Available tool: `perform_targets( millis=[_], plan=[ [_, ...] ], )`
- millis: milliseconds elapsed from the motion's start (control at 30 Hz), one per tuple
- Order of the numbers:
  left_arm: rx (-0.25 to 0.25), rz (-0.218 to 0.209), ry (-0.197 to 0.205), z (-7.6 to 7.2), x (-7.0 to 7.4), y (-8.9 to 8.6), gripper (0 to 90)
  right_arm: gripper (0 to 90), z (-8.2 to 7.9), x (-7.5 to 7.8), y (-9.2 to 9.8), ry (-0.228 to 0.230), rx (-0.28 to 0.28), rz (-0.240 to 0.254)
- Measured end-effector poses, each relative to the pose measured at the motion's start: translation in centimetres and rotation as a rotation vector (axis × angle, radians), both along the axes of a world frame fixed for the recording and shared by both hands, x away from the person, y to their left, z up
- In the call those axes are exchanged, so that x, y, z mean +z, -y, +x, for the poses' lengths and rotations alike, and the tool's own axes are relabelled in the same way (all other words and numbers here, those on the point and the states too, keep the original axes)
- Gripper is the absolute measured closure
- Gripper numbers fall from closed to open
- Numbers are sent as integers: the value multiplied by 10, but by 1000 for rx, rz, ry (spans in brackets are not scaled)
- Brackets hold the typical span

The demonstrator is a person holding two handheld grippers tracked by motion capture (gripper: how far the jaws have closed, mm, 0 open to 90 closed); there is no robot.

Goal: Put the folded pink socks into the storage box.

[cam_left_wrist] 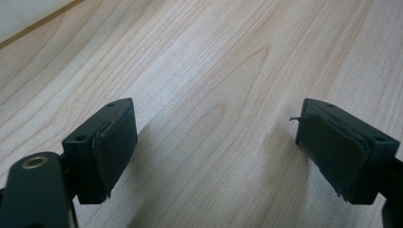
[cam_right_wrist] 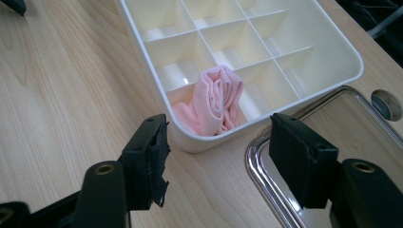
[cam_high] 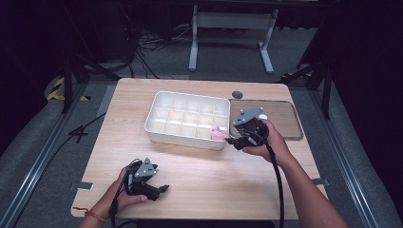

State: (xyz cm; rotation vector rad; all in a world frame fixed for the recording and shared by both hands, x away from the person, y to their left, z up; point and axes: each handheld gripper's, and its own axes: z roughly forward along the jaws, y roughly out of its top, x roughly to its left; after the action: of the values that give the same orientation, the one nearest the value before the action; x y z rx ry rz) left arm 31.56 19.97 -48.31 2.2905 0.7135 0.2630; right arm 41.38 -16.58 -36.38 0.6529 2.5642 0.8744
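Observation:
A white compartment tray (cam_high: 185, 138) (cam_right_wrist: 138, 47) stands in the middle of the wooden table (cam_high: 204, 175). A folded pink cloth (cam_high: 218, 133) (cam_right_wrist: 214, 99) sits upright in its near right corner compartment. My right gripper (cam_high: 235, 139) (cam_right_wrist: 219, 142) is just outside that corner, open, with the jaws on either side of the tray's corner and nothing between the pads. My left gripper (cam_high: 162, 188) (cam_left_wrist: 214, 142) rests low over bare wood near the front left edge, open and empty.
A clear lid with a metal-looking rim (cam_high: 283, 121) (cam_right_wrist: 261, 175) lies flat right of the tray, under my right hand. A small grey round disc (cam_high: 237, 94) (cam_right_wrist: 387, 104) sits behind it. The tray's other compartments hold nothing.

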Motion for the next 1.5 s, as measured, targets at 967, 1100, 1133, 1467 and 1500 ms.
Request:
perform_targets(
  millis=[967, 1100, 1133, 1467, 1500],
  plan=[
    [0, 0, 0, 0, 0, 0, 141, 323, -34, -26, 33, 35, -31, -57],
    [0, 0, 0, 0, 0, 0, 141, 317, -41, -32, 42, 49, -41, -51],
    [0, 0, 0, 0, 0, 0, 141, 317, -41, -32, 42, 49, -41, -51],
    [3, 0, 1, 0, 0, 0, 140, 314, -59, -49, 62, 41, -57, -58],
    [4, -1, 0, 0, 0, 0, 141, 315, -61, -52, 65, 42, -55, -52]
  ],
)
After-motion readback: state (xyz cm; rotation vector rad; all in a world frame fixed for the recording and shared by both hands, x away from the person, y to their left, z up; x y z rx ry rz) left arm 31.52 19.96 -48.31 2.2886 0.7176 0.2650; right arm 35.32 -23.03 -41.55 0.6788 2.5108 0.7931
